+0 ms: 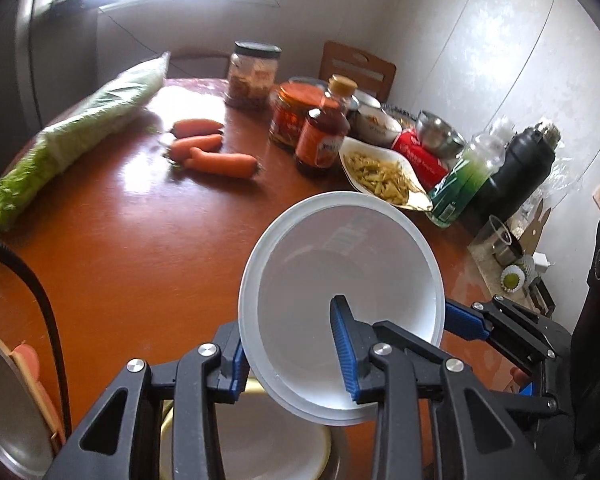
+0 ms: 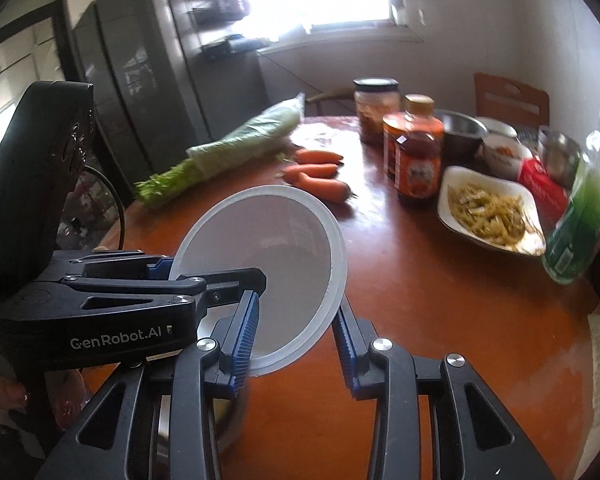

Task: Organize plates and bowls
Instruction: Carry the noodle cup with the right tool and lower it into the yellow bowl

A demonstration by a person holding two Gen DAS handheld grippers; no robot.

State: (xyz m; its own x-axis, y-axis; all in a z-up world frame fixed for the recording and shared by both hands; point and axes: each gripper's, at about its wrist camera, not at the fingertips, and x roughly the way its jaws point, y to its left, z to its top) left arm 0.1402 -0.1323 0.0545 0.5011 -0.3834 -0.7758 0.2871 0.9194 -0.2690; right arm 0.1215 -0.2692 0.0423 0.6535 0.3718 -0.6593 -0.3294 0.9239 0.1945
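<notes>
Item: white plastic bowl (image 1: 342,276), tilted, held clear above the table's (image 1: 120,248) near edge. Left gripper (image 1: 296,364) pinches its near rim; right gripper (image 2: 296,344) pinches the opposite rim — both narrow, bowl wall between the pads. Handling: likely keep both grips level and move together, clearing the dish of bean strips (image 1: 384,178).

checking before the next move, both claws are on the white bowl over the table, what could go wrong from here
1. The white bowl is tilted and pinched only at its rim by the left claw and right claw; it might slip.
2. Uneven pulling could twist it loose.
3. A drop could hit the dish below.
</notes>
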